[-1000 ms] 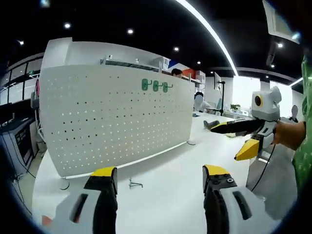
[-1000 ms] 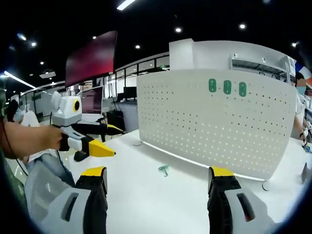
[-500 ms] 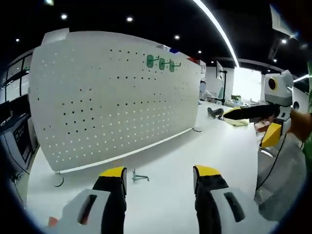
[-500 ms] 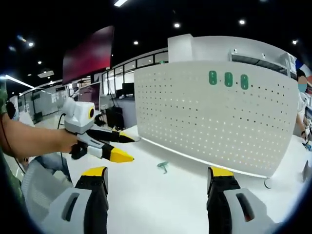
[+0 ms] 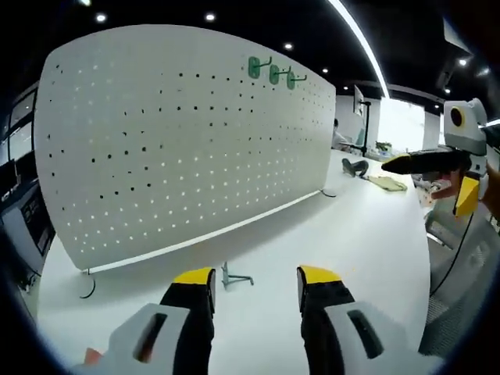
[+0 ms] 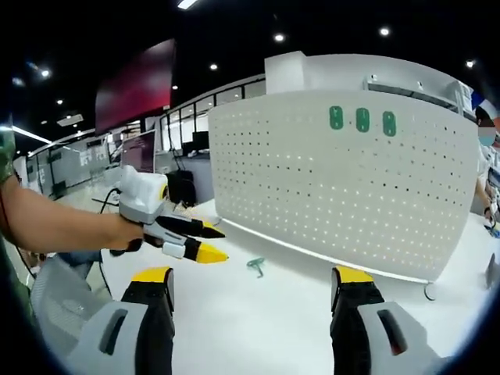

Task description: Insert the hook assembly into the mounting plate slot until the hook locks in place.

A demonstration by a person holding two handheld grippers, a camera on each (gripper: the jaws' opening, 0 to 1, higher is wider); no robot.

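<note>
A white pegboard mounting plate [image 5: 187, 133] [image 6: 344, 180] stands upright on the white table [image 5: 351, 258]. Three green hooks [image 5: 273, 72] [image 6: 362, 119] hang near its top edge. A small green-grey hook assembly [image 5: 233, 277] [image 6: 256, 266] lies on the table in front of the plate. My left gripper [image 5: 255, 285] [image 6: 219, 244] is open and empty, just short of that hook, with a hand holding it. My right gripper [image 6: 251, 281] [image 5: 422, 162] is open and empty, farther back from the hook and off to the side.
A foot of the plate [image 6: 426, 294] rests on the table at its end. A dark screen [image 6: 137, 94] and office desks lie beyond the table's far side. Cloth-like items [image 5: 375, 176] sit at the table's far end.
My left gripper has moved closer to the hook on the table and the plate, and its jaws stand closer together. The right gripper has barely moved.
</note>
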